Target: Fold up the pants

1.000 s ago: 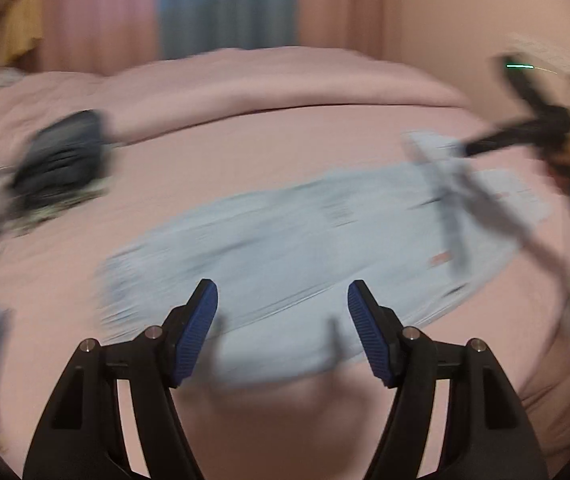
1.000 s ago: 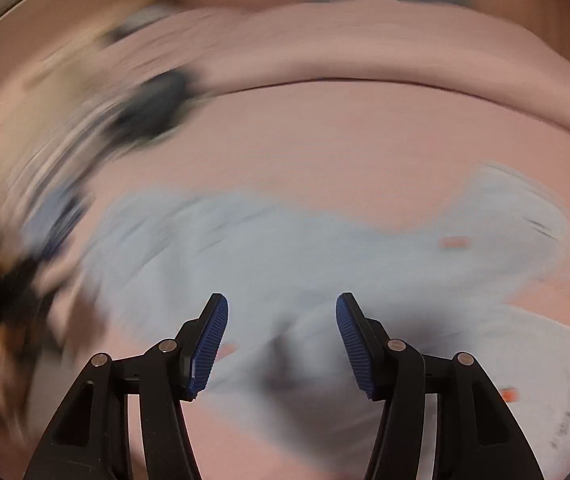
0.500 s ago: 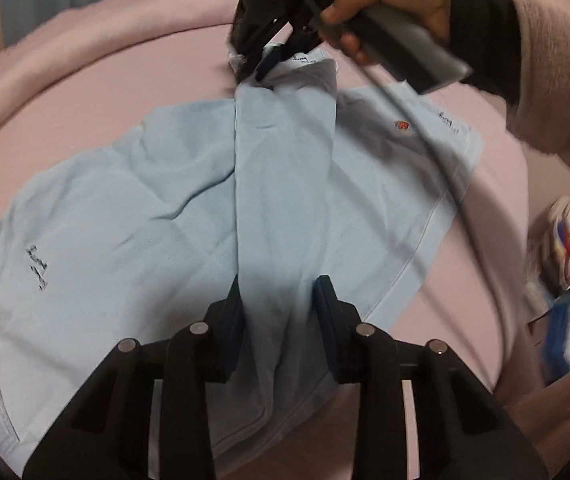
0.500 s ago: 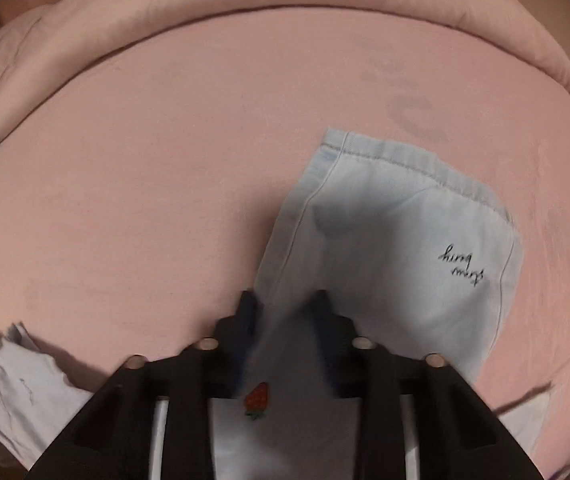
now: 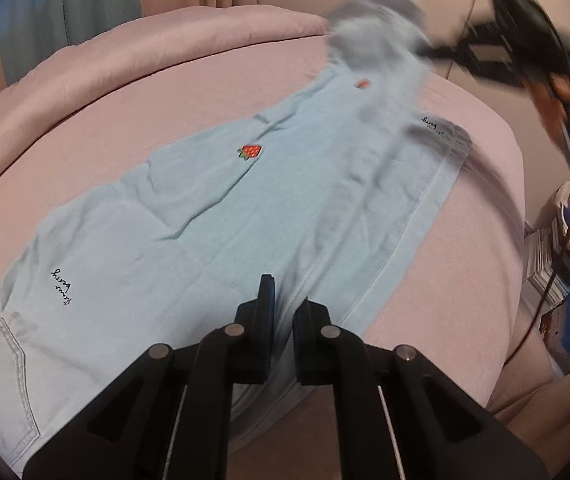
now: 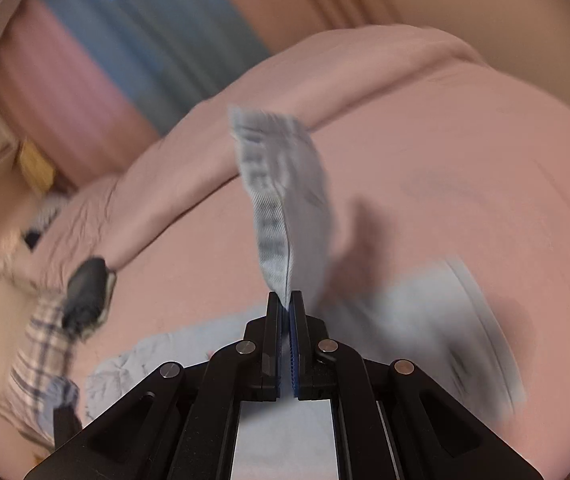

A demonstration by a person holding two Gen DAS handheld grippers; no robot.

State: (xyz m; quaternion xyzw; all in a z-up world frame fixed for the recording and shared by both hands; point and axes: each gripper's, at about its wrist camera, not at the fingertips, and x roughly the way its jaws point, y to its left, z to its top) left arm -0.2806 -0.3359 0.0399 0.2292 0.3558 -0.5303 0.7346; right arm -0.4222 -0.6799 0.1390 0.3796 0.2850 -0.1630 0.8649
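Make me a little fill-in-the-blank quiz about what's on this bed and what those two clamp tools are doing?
1. The pants are light ____.
2. They lie on a ____ bed.
3. The small red figure sewn on them is a ____.
4. Both the left gripper and the right gripper are shut on the ____.

Missing words: blue; pink; strawberry; pants

I see soft pale-blue denim pants (image 5: 213,216), matt pink cloth bedspread (image 5: 165,92), matt black plastic gripper (image 6: 287,312), ribbed blue pads (image 6: 293,344).

Dim pinkish light, fisheye-bent edges, heavy motion blur rightward.
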